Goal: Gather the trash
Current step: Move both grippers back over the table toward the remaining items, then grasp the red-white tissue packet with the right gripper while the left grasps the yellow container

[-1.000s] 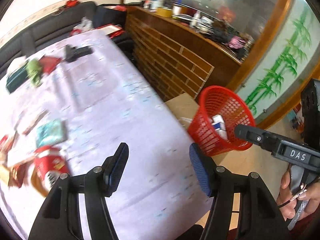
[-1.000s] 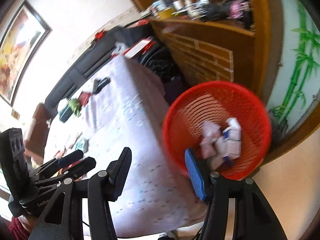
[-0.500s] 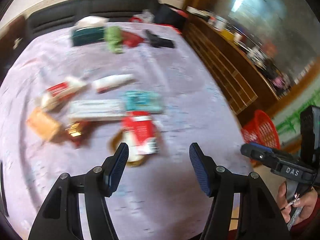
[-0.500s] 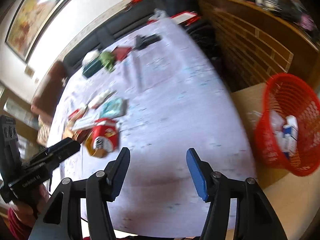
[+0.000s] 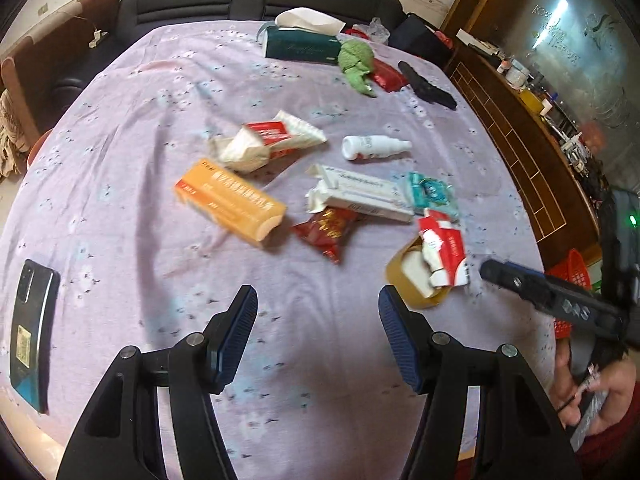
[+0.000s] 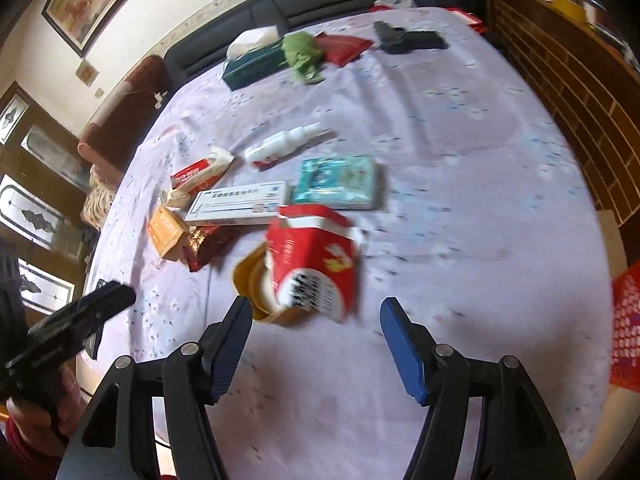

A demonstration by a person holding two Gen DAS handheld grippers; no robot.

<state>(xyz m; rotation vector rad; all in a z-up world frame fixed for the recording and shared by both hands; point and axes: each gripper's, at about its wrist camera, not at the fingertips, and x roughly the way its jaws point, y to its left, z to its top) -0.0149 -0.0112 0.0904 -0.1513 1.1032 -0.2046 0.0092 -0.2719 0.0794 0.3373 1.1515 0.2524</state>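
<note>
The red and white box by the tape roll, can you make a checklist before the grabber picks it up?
1. Right hand-held gripper open and empty: ok.
2. Red and white box ahead of its fingers: ok.
3. Box free of other things: not ok, it rests on the yellow tape roll.
4. Left hand-held gripper open, out of the way: ok.
5. Red basket within sight at the table's edge: ok.
6. Box empty: cannot tell.

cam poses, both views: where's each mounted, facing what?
Left wrist: behind the open left tongs, looking across the purple tablecloth; right tongs and hand at right.
Right wrist: behind the open right tongs, aimed at the red carton; left tongs at left.
Shared: red carton, orange box.
</note>
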